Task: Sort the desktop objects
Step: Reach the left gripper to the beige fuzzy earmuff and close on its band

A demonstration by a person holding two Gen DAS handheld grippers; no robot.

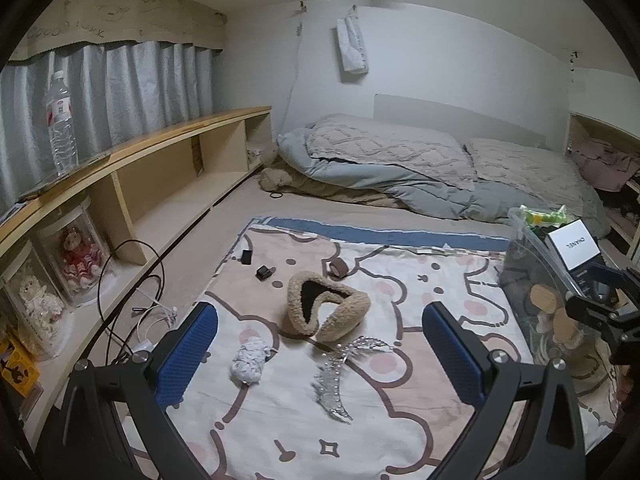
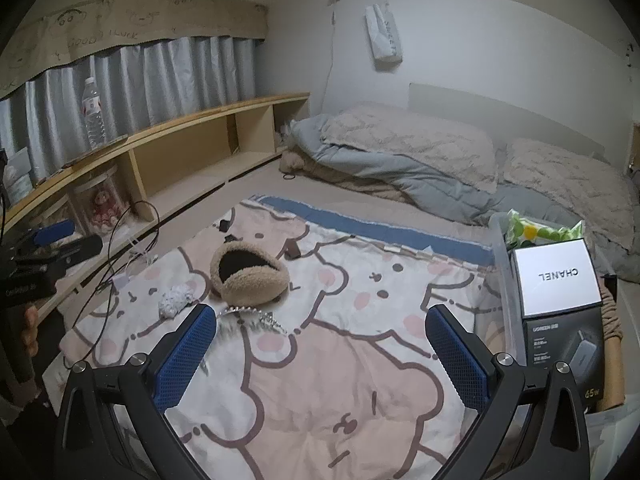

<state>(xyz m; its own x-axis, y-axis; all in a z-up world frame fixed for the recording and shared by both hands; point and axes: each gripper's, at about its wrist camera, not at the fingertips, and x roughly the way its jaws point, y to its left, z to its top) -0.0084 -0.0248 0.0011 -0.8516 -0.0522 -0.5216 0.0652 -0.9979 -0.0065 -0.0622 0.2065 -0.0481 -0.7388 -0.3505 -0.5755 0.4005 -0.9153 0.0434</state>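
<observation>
Loose objects lie on a bear-print blanket (image 1: pixel 360 420): fluffy tan earmuffs (image 1: pixel 326 307) (image 2: pixel 248 276), a silver tiara (image 1: pixel 340 376) (image 2: pixel 256 318), a white scrunchie (image 1: pixel 250 360) (image 2: pixel 175 299), two small black items (image 1: pixel 266 271) and a brown roll (image 1: pixel 339 267). My left gripper (image 1: pixel 320 352) is open and empty above the tiara and earmuffs. My right gripper (image 2: pixel 320 352) is open and empty over the blanket, right of the tiara. A clear plastic bin (image 2: pixel 504 280) at the right holds a white Chanel box (image 2: pixel 554 280) and a black charger box (image 2: pixel 568 344).
A wooden shelf (image 1: pixel 160 148) runs along the left with a water bottle (image 1: pixel 62 124), doll jars (image 1: pixel 76 256) and black cables (image 1: pixel 132 280). A folded quilt and pillows (image 1: pixel 400 160) lie at the back. The other gripper shows at each view's edge (image 1: pixel 600 308) (image 2: pixel 44 256).
</observation>
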